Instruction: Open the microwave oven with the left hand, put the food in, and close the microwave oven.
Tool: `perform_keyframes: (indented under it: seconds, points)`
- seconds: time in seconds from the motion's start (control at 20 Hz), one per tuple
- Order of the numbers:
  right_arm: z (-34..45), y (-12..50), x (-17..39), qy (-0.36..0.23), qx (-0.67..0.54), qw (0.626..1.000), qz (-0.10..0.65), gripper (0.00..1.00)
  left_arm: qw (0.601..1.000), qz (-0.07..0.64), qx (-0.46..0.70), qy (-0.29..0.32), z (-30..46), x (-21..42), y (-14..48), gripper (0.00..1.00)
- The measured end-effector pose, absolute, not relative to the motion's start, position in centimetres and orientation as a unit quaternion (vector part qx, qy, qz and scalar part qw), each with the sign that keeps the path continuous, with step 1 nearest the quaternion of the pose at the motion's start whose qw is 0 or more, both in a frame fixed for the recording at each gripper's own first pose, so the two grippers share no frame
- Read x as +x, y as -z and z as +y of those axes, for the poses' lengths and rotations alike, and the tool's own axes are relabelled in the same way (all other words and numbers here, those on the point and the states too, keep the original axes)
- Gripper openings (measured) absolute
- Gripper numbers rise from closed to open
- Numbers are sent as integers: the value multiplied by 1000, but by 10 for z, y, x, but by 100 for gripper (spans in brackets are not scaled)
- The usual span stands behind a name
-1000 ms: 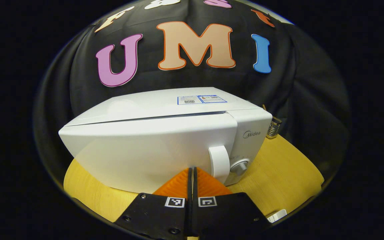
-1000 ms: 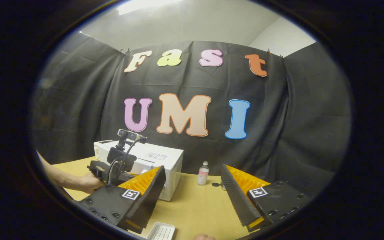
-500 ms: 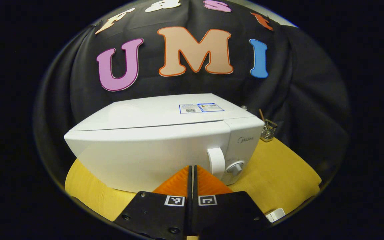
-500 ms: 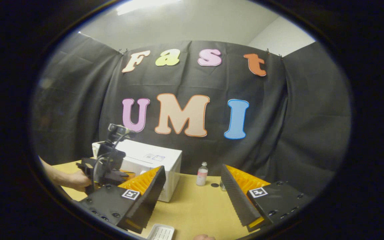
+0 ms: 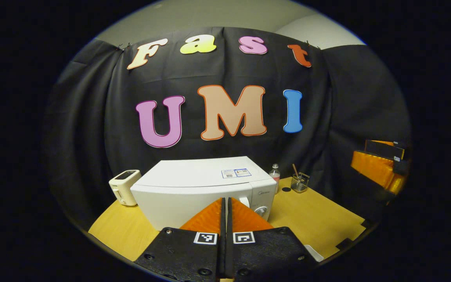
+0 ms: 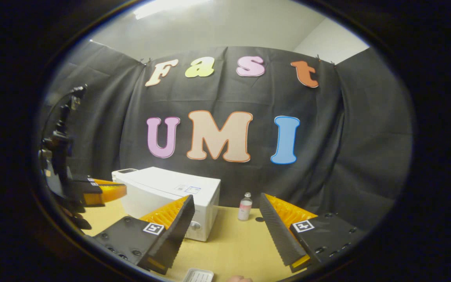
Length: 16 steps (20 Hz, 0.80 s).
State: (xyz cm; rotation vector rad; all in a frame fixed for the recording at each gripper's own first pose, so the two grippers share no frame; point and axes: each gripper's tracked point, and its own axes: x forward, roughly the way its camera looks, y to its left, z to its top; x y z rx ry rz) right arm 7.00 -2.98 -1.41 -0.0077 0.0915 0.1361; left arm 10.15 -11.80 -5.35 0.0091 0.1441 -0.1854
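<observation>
White microwave oven [image 5: 194, 188] stands upright on the wooden counter [image 5: 319, 219], door shut, handle and round knob at its front right.

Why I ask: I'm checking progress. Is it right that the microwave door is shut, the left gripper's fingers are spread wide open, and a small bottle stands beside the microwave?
Not quite. In the left gripper view the left gripper has its fingers closed together on nothing, not spread wide. The rest holds: the microwave door is shut, and the small bottle stands beside it.
</observation>
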Motion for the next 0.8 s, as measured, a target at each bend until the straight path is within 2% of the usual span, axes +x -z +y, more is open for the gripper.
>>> perform_keyframes:
  seconds: [0.3, 0.45, 0.5, 0.55, 0.8]
  points:
    - [-8, 1, 75, -85, -6, 996, 35, 96, 999, 25, 0, 47, -70, 75, 5, 1]
    - [-2, -5, 77, -89, -8, 995, 34, 96, 999, 28, -14, 11, -53, 67, 7, 97]
    - [0, -8, 76, -89, -7, 996, 31, 96, 999, 29, -24, 7, -51, 66, 9, 93]
    - [1, -9, 76, -90, -7, 996, 29, 96, 999, 32, -33, 14, -57, 66, 12, 97]
    - [2, -8, 72, -89, -14, 995, 31, 96, 999, 32, -23, 36, -65, 63, 12, 96]
